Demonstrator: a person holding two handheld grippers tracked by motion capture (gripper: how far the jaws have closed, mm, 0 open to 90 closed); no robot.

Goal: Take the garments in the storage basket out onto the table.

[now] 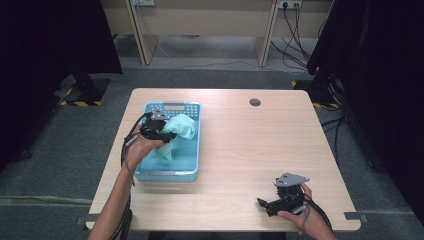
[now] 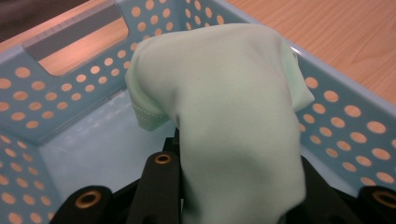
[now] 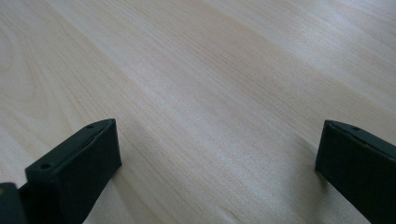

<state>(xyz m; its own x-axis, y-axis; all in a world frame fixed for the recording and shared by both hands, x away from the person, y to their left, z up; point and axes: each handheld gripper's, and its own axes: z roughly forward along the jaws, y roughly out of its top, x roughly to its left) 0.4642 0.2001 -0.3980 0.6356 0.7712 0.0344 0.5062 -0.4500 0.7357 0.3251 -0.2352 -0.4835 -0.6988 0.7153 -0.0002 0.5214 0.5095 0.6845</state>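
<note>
A pale green cloth (image 1: pixel 179 128) hangs bunched over the light blue perforated basket (image 1: pixel 195 145) on the left half of the table. My left gripper (image 1: pixel 165 136) is shut on the cloth and holds it above the basket floor. Seen from the left gripper view, the cloth (image 2: pixel 233 126) drapes over both black jaws and hides their tips, with the basket's wall (image 2: pixel 56 107) behind it. My right gripper (image 1: pixel 267 206) rests low at the table's front right. Its jaws stand wide open over bare wood (image 3: pixel 210 93) with nothing between them.
The wooden table (image 1: pixel 250 150) has a dark round grommet (image 1: pixel 255 102) near its far edge. Grey floor surrounds the table, with dark curtains at both sides and cables at the back right.
</note>
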